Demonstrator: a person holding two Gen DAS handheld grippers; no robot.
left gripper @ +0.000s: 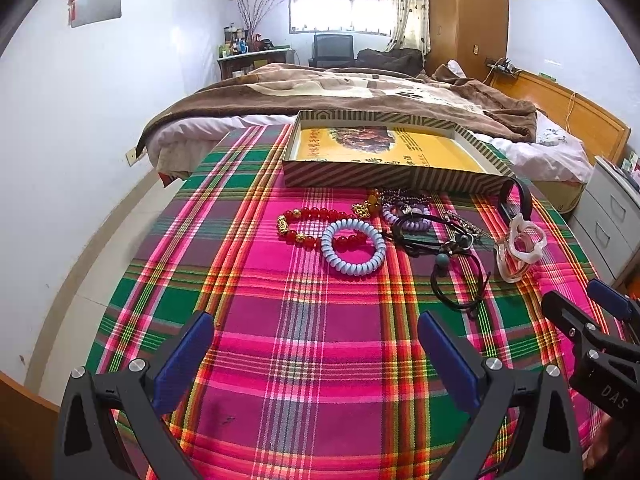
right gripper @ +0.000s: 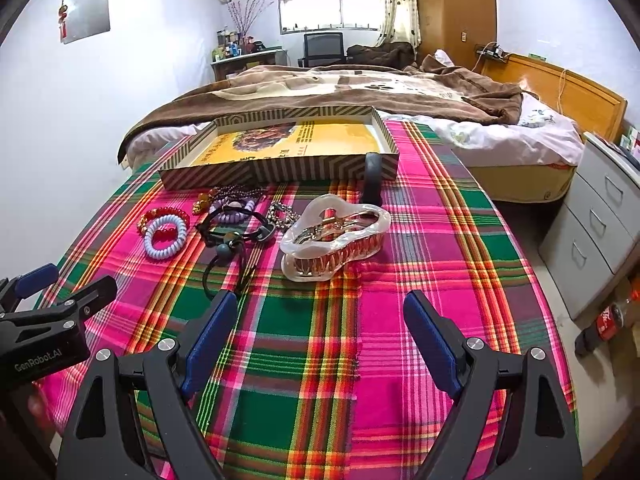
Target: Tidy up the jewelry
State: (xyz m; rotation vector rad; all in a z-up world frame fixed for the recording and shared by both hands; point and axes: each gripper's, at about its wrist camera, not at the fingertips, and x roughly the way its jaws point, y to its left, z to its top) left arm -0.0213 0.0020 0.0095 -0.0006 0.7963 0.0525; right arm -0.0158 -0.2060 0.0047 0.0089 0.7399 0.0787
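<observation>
At centre frame on the plaid cloth point(left gripper: 304, 320), bracelets point(left gripper: 320, 224), hair ties point(left gripper: 354, 248) and a hair claw point(right gripper: 334, 236) lie loose before the empty box point(left gripper: 360, 176), evidently the destination. Left gripper point(left gripper: 316, 360) and right gripper point(right gripper: 320, 340) hover wide, holding nothing.

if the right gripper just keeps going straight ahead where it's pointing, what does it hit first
Most likely the big translucent hair claw clip, lying on the plaid cloth just ahead of the open right gripper. The cloth between looks bare. Depth is unclear, so it might pass just above it.
</observation>
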